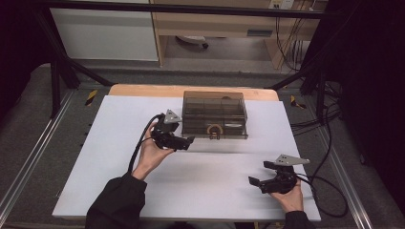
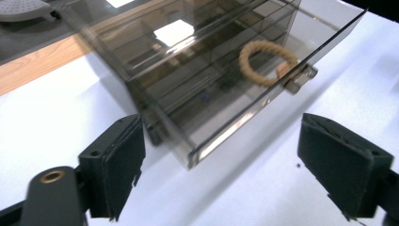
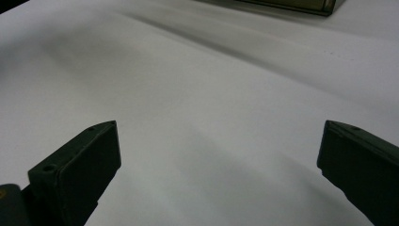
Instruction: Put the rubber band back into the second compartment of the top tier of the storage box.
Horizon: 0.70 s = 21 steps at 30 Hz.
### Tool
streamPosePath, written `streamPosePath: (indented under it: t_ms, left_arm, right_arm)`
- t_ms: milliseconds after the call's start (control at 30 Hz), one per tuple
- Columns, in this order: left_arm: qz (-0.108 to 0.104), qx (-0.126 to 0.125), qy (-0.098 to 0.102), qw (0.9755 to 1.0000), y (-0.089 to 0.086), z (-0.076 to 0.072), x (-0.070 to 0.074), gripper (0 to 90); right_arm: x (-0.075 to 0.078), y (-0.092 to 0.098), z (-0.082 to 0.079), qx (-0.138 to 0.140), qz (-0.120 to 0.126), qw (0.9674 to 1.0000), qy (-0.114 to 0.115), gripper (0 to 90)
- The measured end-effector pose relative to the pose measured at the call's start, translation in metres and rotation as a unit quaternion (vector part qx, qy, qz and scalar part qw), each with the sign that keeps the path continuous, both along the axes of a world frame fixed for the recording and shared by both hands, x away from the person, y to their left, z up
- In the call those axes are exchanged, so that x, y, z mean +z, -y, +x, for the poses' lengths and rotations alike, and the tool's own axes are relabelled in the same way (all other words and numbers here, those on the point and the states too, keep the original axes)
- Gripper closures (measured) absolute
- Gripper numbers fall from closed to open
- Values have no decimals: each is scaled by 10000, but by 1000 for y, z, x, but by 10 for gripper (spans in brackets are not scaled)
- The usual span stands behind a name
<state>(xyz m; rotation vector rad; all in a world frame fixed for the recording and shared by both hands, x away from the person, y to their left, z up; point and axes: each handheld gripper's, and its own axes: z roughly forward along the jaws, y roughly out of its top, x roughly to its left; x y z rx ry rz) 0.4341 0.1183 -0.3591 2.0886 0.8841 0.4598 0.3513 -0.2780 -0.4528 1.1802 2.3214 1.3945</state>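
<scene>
Holding a rope ring (image 2: 267, 62) — smoky clear box (image 1: 215, 114), lid closed

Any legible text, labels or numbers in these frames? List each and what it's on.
None legible.
Smoky clear box: no print seen in the high view or the left gripper view.
Pale patch on the box front: too small to tell if it is a label.
Left gripper, right gripper: no markings readable.

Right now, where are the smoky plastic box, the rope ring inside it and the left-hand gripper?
smoky plastic box (image 1: 214, 102): high view, on its lid.
rope ring (image 2: 248, 67): left gripper view, on the ring's left curve.
left gripper (image 1: 191, 141): high view, between its fingertips.
</scene>
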Motion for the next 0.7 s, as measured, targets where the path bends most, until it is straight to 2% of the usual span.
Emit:
streamPosePath:
  t_ms: [200,700]
  left_arm:
    - [5,90,33,10000,-20,-9,-7,88]
    - [-57,396,-54,9992,-70,-36,-39,71]
  right_arm:
    - [0,0,0,1,-3,10000,9,7]
    - [0,0,1,-11,-10,10000,5,7]
